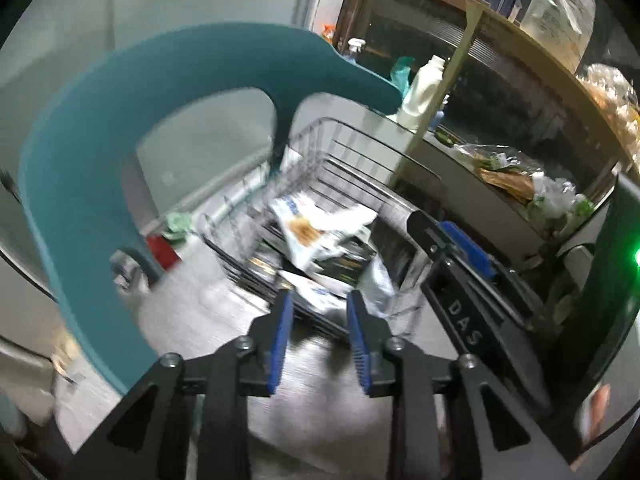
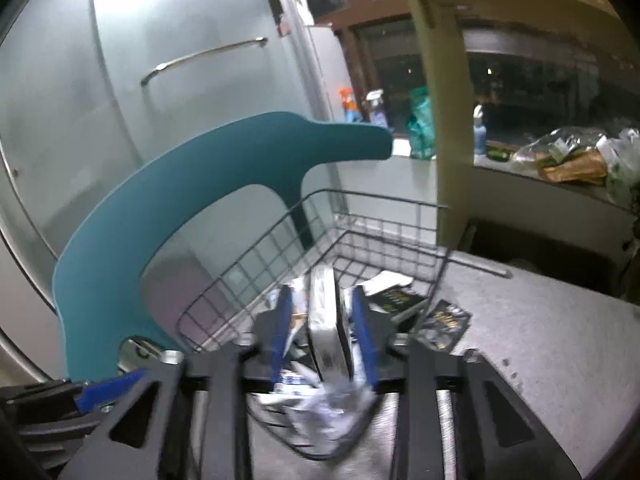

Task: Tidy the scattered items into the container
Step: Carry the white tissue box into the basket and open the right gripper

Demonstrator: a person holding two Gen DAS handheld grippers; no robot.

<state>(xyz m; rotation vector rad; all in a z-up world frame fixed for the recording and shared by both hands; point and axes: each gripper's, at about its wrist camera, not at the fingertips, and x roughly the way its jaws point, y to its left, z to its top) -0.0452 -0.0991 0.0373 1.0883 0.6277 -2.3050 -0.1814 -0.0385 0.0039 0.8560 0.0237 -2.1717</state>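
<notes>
A wire basket (image 2: pixel 320 248) on the grey surface (image 2: pixel 540 320) holds crumpled packets (image 1: pixel 308 232). Just ahead of the left tool (image 1: pixel 320 316), its blue pads parted and empty, lies the basket's near rim. A silver pouch (image 2: pixel 326 320) stands edgewise between the right tool's (image 2: pixel 324 320) pads; whether they press it cannot be told. A dark sachet (image 2: pixel 446 322) lies outside the basket, right of that tool. A teal chair back (image 2: pixel 132 232) crowds the left; bare surface lies open to the right.
</notes>
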